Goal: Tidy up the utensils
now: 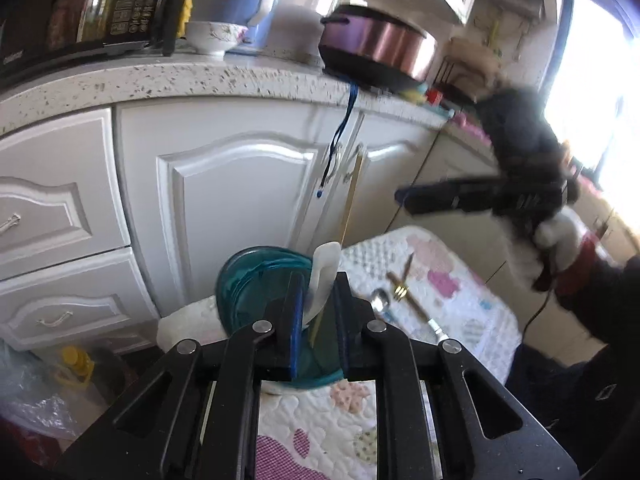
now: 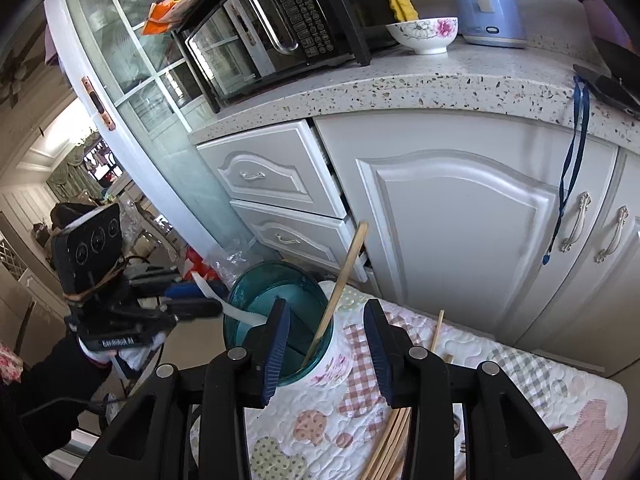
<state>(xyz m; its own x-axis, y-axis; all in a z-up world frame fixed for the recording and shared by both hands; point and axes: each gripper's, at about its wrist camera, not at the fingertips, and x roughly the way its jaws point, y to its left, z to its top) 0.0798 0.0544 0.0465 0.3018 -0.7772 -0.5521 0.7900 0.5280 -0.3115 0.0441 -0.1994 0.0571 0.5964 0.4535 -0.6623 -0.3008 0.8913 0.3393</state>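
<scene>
Both grippers were black, with silver pivot bolts and ribbed blue pads (image 2: pixel 276 346); the right hand (image 1: pixel 560 240) wore a white glove, red cuff and dark sleeve.

My finger pads (image 2: pixel 276 348) are ribbed blue rubber on matt black plastic arms with shiny metal pivots. The teal cup (image 2: pixel 256 296) looks like glossy see-through plastic, and it holds a smooth white spoon (image 1: pixel 324 280) and a pale wooden chopstick (image 2: pixel 344 280). Beneath lies a soft quilted cloth mat (image 2: pixel 520 380), before glossy white cabinet doors (image 2: pixel 460 220) and a speckled polished stone counter (image 2: pixel 400 92).
</scene>
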